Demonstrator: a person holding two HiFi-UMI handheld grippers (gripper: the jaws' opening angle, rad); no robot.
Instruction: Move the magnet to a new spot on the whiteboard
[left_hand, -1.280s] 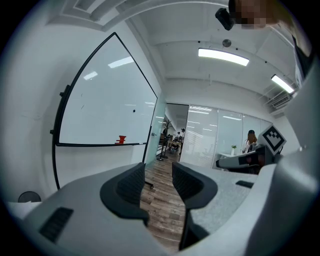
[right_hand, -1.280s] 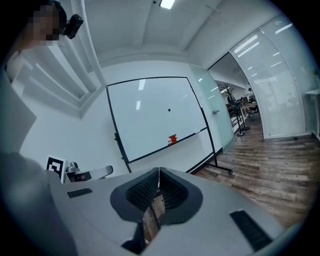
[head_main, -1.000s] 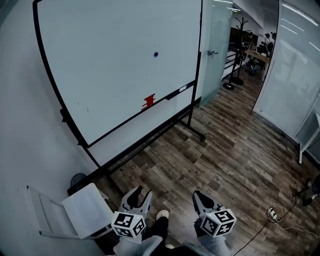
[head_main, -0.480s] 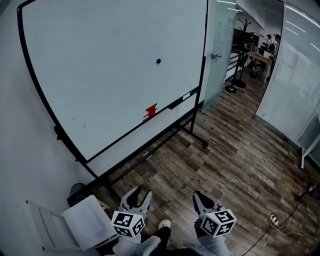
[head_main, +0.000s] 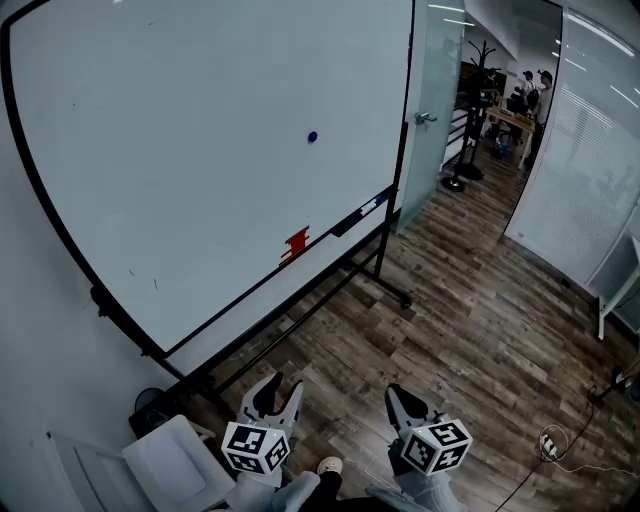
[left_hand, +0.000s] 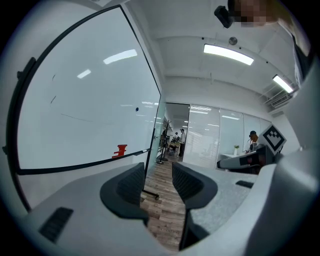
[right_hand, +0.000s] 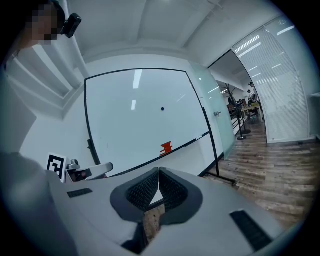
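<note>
1. Closer to the whiteboard (head_main: 200, 150) than a second ago: fills more of the head view, with its black frame now running off the top left edge, and the white chair (head_main: 165, 462) slid down into the lower left corner.
2. Holds the left claw (left_hand: 158, 172) spread, with nothing between the pads and only floor showing through the gap.
3. Holds the right claw (right_hand: 158, 176) pressed together at the tips, pinching nothing.
4. Carries both low in the head view, side by side and well apart from the board.
5. Shows the small blue magnet (head_main: 312, 136) stuck on the right half of the board, above a red piece (head_main: 296, 243) that sits on the tray rail.
6. Rests the board on a black wheeled stand over a dark wood-plank floor (head_main: 450, 320).
7. Has a frosted glass door (head_main: 432, 100) just beside the board's right edge, people (head_main: 533, 88) in the far room past it, and a coiled cable (head_main: 550, 437) on the floor at lower right.
</note>
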